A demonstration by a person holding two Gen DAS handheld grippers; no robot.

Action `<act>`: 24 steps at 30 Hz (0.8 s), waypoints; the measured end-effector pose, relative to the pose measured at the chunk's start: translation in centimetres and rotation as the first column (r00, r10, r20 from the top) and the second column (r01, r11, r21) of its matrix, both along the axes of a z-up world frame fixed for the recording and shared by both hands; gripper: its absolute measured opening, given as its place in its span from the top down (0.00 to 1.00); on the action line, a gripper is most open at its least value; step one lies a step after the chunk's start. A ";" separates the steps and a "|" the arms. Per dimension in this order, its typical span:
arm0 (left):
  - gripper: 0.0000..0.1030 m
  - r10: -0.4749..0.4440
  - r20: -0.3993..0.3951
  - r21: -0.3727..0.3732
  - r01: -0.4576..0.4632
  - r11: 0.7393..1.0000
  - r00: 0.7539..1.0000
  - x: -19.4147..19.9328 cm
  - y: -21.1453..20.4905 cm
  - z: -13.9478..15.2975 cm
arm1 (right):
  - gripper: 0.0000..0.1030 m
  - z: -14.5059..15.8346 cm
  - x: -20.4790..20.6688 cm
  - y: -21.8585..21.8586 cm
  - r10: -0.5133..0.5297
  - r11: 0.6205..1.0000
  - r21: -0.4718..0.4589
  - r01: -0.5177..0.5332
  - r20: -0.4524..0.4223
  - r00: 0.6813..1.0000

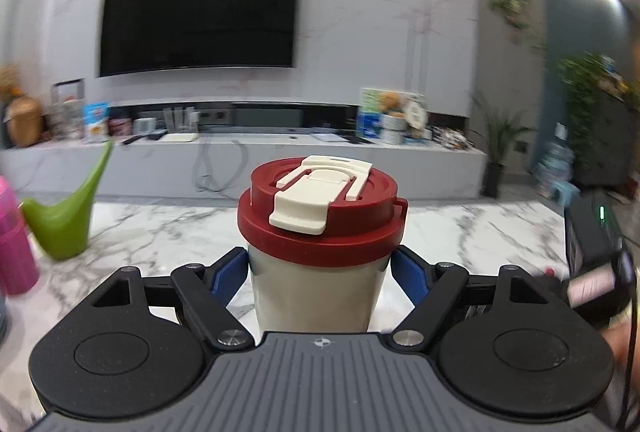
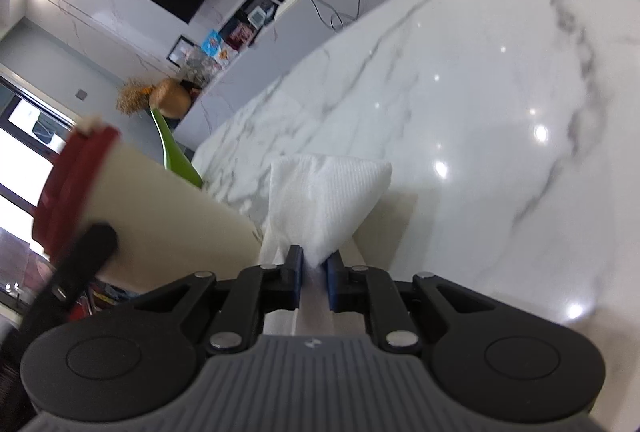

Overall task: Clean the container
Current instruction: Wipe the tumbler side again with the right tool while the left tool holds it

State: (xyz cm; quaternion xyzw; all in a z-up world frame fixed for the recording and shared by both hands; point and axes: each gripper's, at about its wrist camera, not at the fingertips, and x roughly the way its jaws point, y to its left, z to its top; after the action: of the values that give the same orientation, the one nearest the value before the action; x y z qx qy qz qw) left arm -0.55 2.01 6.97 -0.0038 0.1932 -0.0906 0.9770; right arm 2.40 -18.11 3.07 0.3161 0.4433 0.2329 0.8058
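The cream travel cup point(image 1: 316, 292) stands upright at frame centre, red lid point(image 1: 320, 208) topmost, clamped at its sides by the left gripper point(image 1: 320, 278). The right gripper point(image 2: 314, 272), angled downward, pinches a textured white paper towel point(image 2: 324, 200) against the cup's smooth wall above the glossy marble table point(image 2: 480, 112).

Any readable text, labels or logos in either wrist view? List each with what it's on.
No legible words in either view.
Left gripper body: small round emblem, no letters.
Right gripper body: small mark, unreadable.
Packages on the TV shelf: print too blurred.
Cup, lid, tissue: no print visible.
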 end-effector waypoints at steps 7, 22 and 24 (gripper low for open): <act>0.25 -0.169 -0.024 0.006 0.169 0.986 0.985 0.9 2.3 0.4 | 0.86 2.6 0.1 -2.7 -0.067 0.993 0.103 0.058 0.085 0.994; 0.25 -0.235 -0.021 0.018 0.236 0.972 0.972 0.9 2.2 0.1 | 0.85 4.9 -0.3 -2.3 -0.019 0.936 0.347 -0.062 0.225 0.974; 0.25 -0.228 -0.023 0.008 0.228 0.974 0.973 1.0 2.3 0.1 | 0.85 4.6 -0.3 -2.2 -0.014 0.940 0.336 -0.055 0.198 0.980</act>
State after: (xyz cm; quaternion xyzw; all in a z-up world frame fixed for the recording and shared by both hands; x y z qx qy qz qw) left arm 0.49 4.36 7.08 0.0226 0.2036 -0.2012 0.9579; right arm 2.06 -20.36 7.62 0.4211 0.3175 0.3445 0.7766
